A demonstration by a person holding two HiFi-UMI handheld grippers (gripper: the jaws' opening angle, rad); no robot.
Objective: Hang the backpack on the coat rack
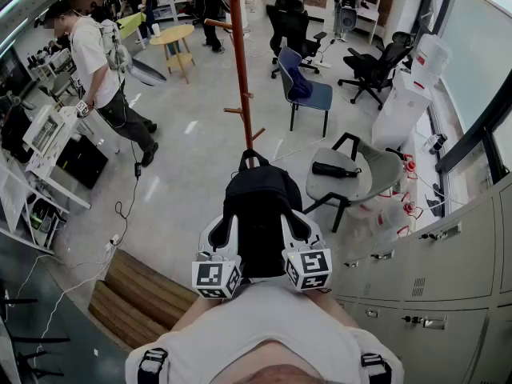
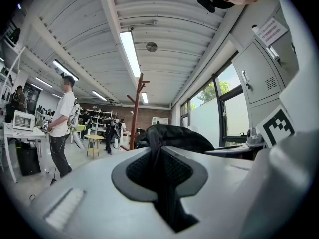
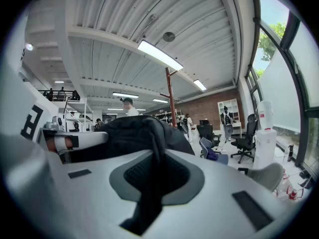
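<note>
Office floor (image 1: 192, 162), coat rack (image 1: 240, 62) ahead; left claw (image 1: 225, 234), right claw (image 1: 297, 232) each pinching backpack (image 1: 260, 202) strap.

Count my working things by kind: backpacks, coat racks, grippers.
backpack: 1
coat rack: 1
grippers: 2, the left gripper and the right gripper, each shut on the backpack
Total: 4

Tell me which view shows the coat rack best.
Head view: the rack stands large beyond the backpack, pegs plain. Left gripper view shows the rack small and distant; right gripper view shows only its pole above the backpack.
</note>
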